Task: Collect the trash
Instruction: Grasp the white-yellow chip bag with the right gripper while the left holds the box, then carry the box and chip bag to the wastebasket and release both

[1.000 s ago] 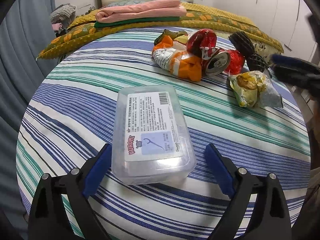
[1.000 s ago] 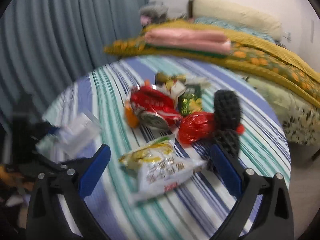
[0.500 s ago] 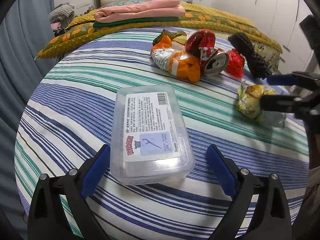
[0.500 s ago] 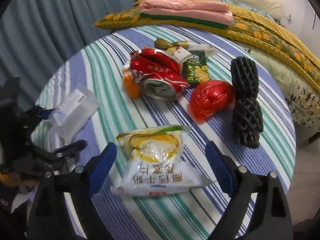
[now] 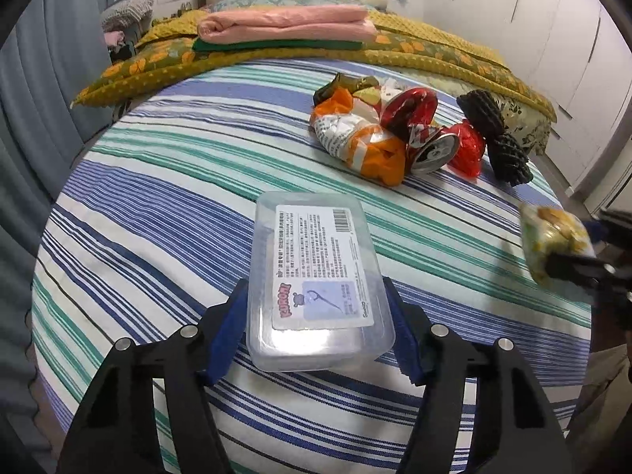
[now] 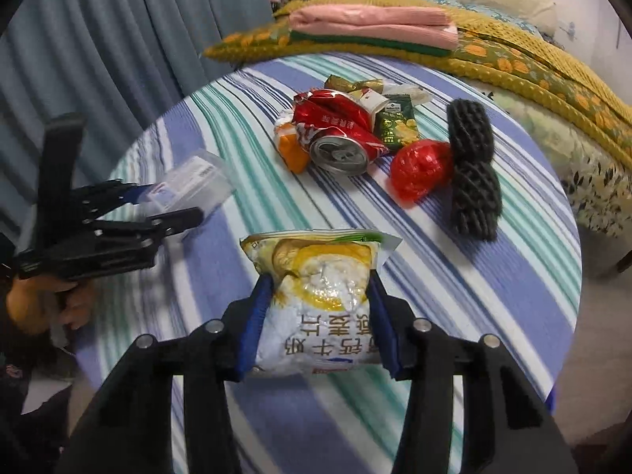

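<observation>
well, the round table (image 5: 158,205) under its blue-and-green striped cloth takes up most of both views, with a bed (image 6: 533,59) just beyond its far edge and a grey curtain (image 6: 98,39) on the left. the left gripper (image 5: 316,328) has its blue pads pressed against both long sides of a clear plastic floss-pick box (image 5: 316,280), near the table's near edge. the right gripper (image 6: 320,320) is clamped on a yellow-and-white snack bag (image 6: 320,288), pinching its middle, out at the right side of the table. the rest of the trash sits far right in a heap — a crushed red can (image 6: 339,150), an orange wrapper (image 5: 363,146), a red plastic wad (image 6: 420,170) and a black mesh roll (image 6: 474,170).

the box is smooth and hard, so a light squeeze could let it slide out on lifting; the bag is puffy and may buckle or slip between the pads. both grippers sit near the rim, so a drop might go over it. the table's middle is open, leaving free room between the two grippers and the heap.
</observation>
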Available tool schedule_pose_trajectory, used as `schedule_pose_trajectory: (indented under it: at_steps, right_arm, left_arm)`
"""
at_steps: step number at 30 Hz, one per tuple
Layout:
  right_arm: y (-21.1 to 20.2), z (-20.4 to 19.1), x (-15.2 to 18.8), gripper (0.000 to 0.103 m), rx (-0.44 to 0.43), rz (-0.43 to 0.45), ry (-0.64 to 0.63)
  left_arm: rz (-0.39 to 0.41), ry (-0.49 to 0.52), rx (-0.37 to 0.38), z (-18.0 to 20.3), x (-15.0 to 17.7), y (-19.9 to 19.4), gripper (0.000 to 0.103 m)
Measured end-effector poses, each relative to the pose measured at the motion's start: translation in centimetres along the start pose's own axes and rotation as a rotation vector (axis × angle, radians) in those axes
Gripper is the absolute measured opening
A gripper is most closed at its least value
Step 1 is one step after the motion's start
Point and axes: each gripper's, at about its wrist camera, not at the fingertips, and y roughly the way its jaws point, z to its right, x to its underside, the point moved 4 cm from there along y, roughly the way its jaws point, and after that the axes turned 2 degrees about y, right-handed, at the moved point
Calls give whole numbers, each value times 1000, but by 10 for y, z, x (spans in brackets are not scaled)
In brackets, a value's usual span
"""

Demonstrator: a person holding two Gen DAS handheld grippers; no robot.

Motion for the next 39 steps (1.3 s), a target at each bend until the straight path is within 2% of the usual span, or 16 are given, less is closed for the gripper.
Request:
schedule_pose_trajectory:
  at_steps: [5,9,12,15,17,18,19,23,26,29,36,39]
  right_arm:
    - [-16,13,22,47,-24,36,80]
    - [-31,32,38,47,-8,64,128]
    - [-41,44,47,47,25,75,140]
    - [-44,52,54,47,31,79,151]
    - [-46,56,57,47,36,86,154]
    - [-47,57,59,47,35,89,157]
    - [-49,59,61,47,32,92,162]
    - [-62,83,67,47,31,121,216]
    - [-79,113,74,47,58,141,278]
    - [-100,159,89,47,127,155,361]
    - [-121,246,139,47,274,132,533]
    - [-114,277,169,47,343,124,594]
  left_arm:
    - [14,16,37,22,10,-10,63]
    - [-2,39,87,50,24,-14,64]
    - [-20,63,78,63,28,-10,65]
    - [-35,74,37,65,24,-3,74]
    - [-40,79,21,65,19,0,74]
    - [-48,85,16,66,17,2,73]
    - [-59,95,12,67,15,5,64]
    - [-60,129,-7,74,11,8,61]
    - [-37,128,43,91,5,1,61]
    - [-1,142,123,124,-4,-12,61]
    - [33,224,341,244,-29,-31,61]
    - [18,275,383,297,-32,-24,62]
